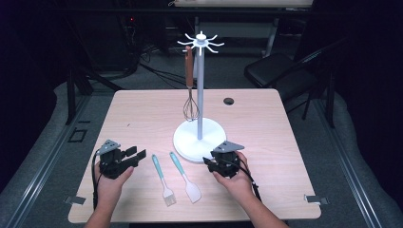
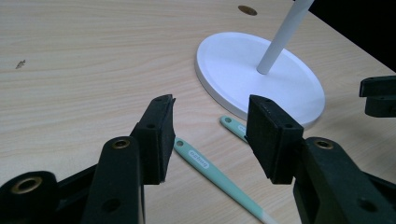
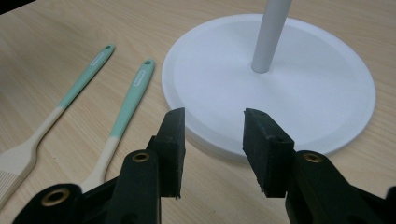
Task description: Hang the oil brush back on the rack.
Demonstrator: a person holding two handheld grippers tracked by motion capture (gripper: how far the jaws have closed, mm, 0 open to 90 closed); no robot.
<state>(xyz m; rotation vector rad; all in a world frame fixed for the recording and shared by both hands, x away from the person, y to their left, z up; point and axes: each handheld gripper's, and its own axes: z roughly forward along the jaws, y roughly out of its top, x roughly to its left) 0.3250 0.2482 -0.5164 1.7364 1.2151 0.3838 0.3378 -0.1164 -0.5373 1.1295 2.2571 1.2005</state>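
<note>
High view: basting brush (image 1: 161,181) and silicone spatula (image 1: 185,177) lie side by side just in front of the white rack base (image 1: 190,137), between the left gripper (image 1: 133,156) and right gripper (image 1: 219,161); a whisk (image 1: 190,85) hangs on the rack. Left gripper view: jaws spread, empty; handle label unreadable. Right gripper view: jaws apart, nothing between. Likely light, stiff handles; grip mid-handle.

The pale wooden surface (image 1: 142,109) stands on a grey floor (image 1: 43,142) in a dark room. Behind the surface's far right corner sits a black folding chair (image 1: 273,71), and behind its far edge cables (image 1: 157,71) trail across the floor beneath another table (image 1: 237,28).
</note>
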